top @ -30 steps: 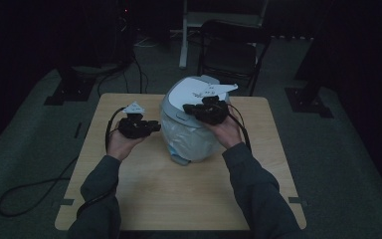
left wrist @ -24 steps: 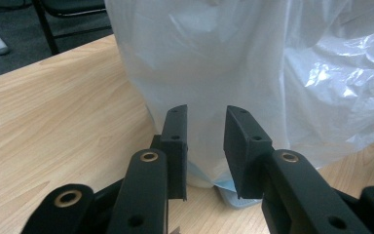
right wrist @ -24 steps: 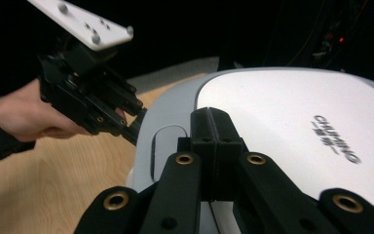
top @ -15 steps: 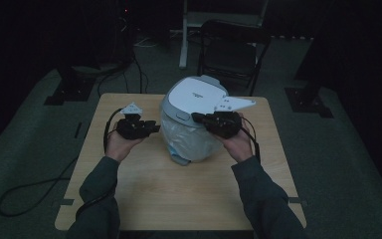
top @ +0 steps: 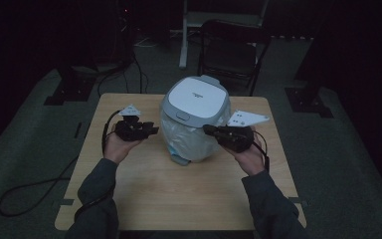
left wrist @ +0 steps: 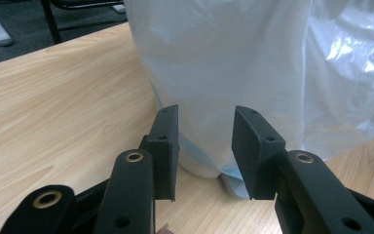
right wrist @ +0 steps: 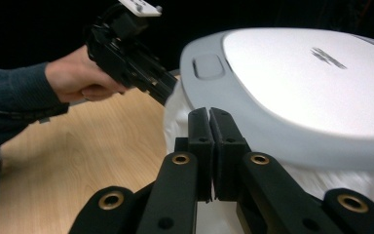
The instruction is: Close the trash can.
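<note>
left tool (left wrist: 205,146) half open, jaws just opening, empty, facing bag (left wrist: 233,73) | right tool (right wrist: 209,141) shut, empty, beside bin (top: 195,99) lid | I'd pinch the bag's loose film, not the wall

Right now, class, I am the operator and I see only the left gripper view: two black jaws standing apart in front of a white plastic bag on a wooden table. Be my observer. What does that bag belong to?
Observer: In the high view, the bag hangs from a bin with a grey-and-white lid lying flat on top.
Operator: Where is the other gripper?
Observer: The right gripper sits at the bin's right side, its tips by the lid's rim.
Operator: Is it holding anything?
Observer: No. Its jaws are shut with nothing between them.
Operator: And mine?
Observer: The left gripper is at the bin's left. Its jaws have just been opening, with nothing between them.
</note>
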### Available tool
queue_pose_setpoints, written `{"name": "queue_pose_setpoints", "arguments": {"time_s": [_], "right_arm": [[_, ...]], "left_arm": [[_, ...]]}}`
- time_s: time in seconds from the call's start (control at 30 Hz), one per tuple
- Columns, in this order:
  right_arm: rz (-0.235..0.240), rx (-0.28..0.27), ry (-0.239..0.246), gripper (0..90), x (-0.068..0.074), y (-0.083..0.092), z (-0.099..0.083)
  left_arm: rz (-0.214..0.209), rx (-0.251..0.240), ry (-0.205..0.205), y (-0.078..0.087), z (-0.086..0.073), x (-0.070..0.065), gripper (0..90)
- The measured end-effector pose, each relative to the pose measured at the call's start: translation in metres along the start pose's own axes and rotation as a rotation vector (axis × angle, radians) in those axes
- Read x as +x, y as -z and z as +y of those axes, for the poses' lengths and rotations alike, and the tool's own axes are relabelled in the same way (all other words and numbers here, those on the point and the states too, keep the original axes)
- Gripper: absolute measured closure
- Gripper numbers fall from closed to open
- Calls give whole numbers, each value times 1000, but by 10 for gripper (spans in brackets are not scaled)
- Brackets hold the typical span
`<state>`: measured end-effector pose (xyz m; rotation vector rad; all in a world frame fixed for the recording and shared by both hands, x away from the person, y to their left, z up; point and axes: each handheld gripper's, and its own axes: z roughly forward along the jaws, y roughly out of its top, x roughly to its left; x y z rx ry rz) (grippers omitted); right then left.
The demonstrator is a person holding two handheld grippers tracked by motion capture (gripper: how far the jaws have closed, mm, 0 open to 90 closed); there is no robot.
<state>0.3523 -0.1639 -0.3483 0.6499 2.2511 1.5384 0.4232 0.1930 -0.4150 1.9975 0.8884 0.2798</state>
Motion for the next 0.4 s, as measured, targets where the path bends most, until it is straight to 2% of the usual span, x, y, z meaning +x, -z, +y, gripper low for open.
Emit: {"name": "queue_pose_setpoints", "arguments": {"time_s": [0.13, 0.3, 0.4], "right_arm": [[-36, 1, -22, 878, -8, 12, -11], [-89, -6, -88, 879, -26, 23, -26], [-123, -12, -132, 849, -39, 28, -38]], "left_arm": [[2, -3, 8, 3, -3, 2, 637], [2, -2, 9, 1, -4, 2, 637], [-1, -2, 10, 0, -4, 3, 636]]}}
